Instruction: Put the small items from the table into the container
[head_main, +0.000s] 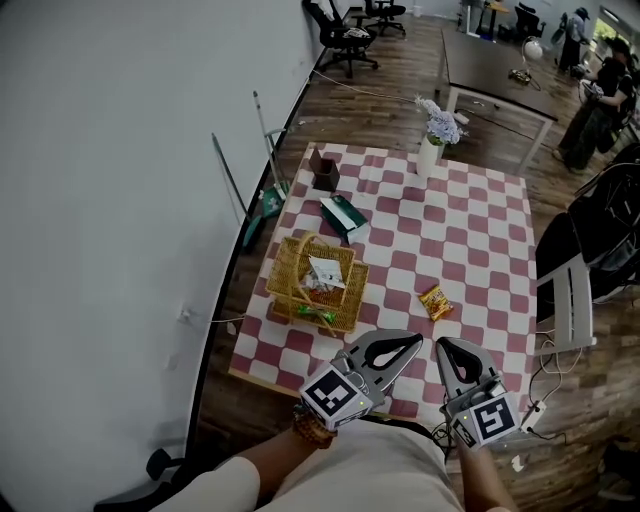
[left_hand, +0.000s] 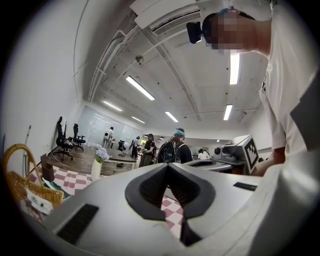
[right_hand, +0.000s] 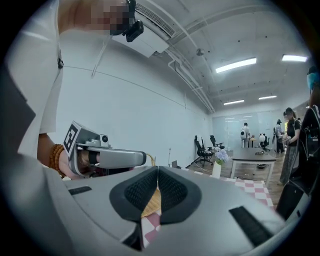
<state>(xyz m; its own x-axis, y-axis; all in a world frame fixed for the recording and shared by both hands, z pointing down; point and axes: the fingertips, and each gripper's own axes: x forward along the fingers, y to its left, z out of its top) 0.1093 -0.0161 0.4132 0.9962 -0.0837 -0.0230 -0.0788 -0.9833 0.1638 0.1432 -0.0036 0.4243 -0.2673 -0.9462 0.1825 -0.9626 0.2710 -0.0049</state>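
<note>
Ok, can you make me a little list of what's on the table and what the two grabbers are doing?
table: red-and-white checked cloth
basket: wicker, at the table's left, packets already inside
snack packet: orange, on the cloth right of the basket, not touching it
green box: just beyond the basket
vase: white, with flowers, near the far edge
left gripper: jaws together, empty
right gripper: jaws together, empty

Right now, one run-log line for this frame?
left tongs: shut, empty | right tongs: shut, empty | snack packet: loose on table | basket: some items inside
</note>
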